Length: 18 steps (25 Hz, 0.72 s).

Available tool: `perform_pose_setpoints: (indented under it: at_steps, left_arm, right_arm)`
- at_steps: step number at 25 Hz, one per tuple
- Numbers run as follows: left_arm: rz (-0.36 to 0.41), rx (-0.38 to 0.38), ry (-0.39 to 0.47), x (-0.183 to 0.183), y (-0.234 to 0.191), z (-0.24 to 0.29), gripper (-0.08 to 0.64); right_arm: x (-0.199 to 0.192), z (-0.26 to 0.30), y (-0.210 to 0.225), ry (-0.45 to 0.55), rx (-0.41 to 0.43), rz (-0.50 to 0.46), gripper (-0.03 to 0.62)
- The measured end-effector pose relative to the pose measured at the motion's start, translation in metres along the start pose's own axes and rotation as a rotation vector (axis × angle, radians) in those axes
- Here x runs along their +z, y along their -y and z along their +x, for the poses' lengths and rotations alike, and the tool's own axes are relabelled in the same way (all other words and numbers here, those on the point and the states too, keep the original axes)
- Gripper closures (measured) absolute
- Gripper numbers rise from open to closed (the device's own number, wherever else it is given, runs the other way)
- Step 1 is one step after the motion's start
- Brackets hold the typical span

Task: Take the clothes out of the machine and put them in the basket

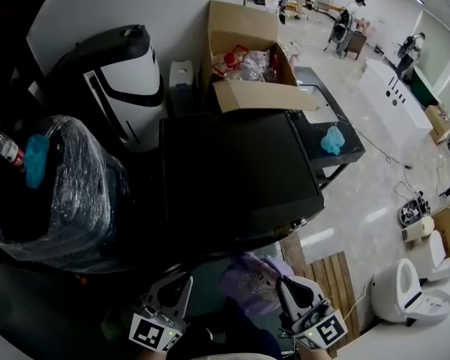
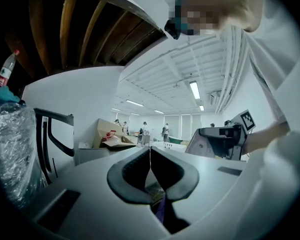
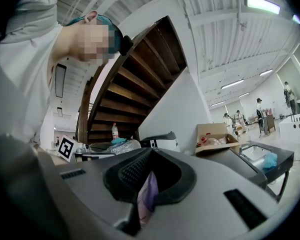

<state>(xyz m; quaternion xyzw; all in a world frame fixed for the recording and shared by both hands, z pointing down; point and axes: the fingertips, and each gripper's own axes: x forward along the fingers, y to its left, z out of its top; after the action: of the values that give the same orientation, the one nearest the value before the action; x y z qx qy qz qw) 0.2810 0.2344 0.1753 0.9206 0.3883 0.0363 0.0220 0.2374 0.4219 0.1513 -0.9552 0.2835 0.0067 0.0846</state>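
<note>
**A:** How are the two grippers sitting?

**B:** Side by side at the bottom of the head view. The left gripper and right gripper are near each other, both level and pointing forward.

**A:** And the jaws?

**B:** The left gripper's jaws are pressed together, with a strip of purple cloth caught low between them. The right gripper's jaws are closed too, pinching a lilac fold of the cloth.

**A:** What about the arms?

**B:** In the left gripper view, the right forearm comes out of a white sleeve and reaches to its gripper. The left arm can't be made out.
</note>
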Motion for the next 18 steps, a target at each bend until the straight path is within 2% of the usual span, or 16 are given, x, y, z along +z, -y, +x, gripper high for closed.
perform_pose_setpoints:
  at_steps: [6, 10, 18]
  left_arm:
    - [-0.01, 0.068, 0.024, 0.06, -0.003, 0.003, 0.538]
    - [-0.025, 0.126, 0.043, 0.088, 0.002, 0.007, 0.538]
    - [-0.048, 0.214, 0.067, 0.111, 0.006, 0.007, 0.538]
  right_arm:
    - [0.049, 0.024, -0.006, -0.026, 0.063, -0.048, 0.581]
    - [0.077, 0.03, -0.01, -0.021, 0.119, -0.027, 0.581]
    - [0.103, 0.041, -0.015, 0.0, 0.208, 0.006, 0.581]
